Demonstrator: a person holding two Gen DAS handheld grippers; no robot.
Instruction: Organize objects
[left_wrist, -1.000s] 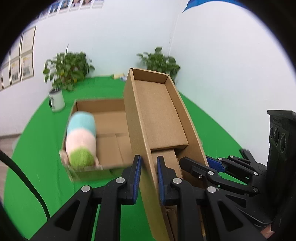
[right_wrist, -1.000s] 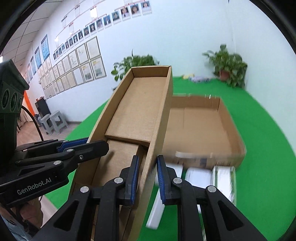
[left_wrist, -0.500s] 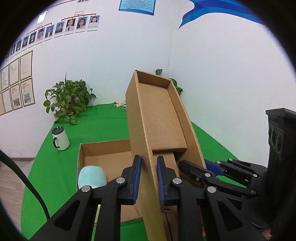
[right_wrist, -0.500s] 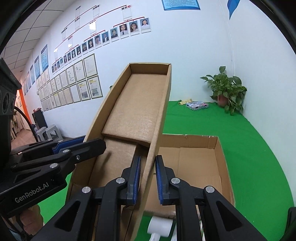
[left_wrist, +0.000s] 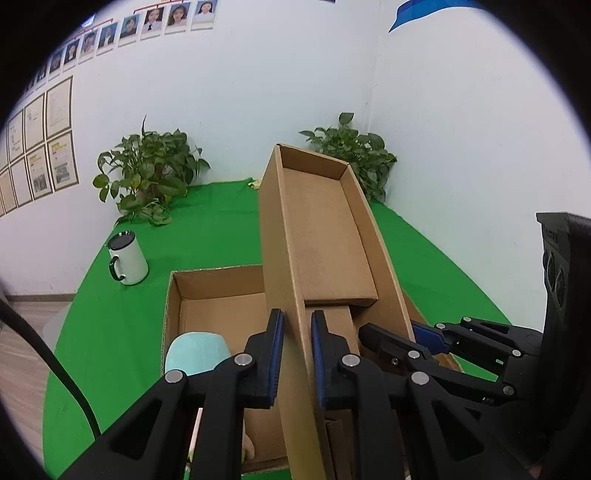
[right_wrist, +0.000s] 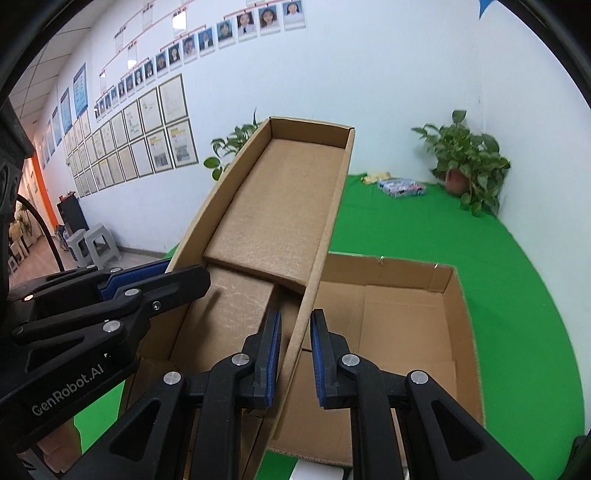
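Grippers in the foreground carry a narrow cardboard box (left_wrist: 325, 236) between them, one on each long wall. Left gripper (left_wrist: 297, 354): jaws nearly closed, blue pads pinching the box's left wall near its close end. Right gripper (right_wrist: 293, 354): jaws likewise nearly closed, pads clamped on the right wall; in the left wrist view it appears at the lower right, gripping the opposite side (left_wrist: 410, 332). Both tools point forward and slope downward, side by side and roughly parallel, so the box is held clear of the table with its far end higher than its near end. It looks empty, with a loose inner flap lying on its floor.

Below and just beyond the pads lies a wide open carton (right_wrist: 454, 317) on the green cloth (left_wrist: 221, 229); a pale blue soft toy (left_wrist: 195, 350) rests inside its near left corner.

Step in hand, as judged: transport of the narrow box over the carton. The next move probably calls for both hands to travel together, keeping the walls from twisting, then levelling the box before setting it down.

Farther back stand a white mug (left_wrist: 127, 258), two potted plants (left_wrist: 147, 173) and a small packet (right_wrist: 402, 187) by the wall.
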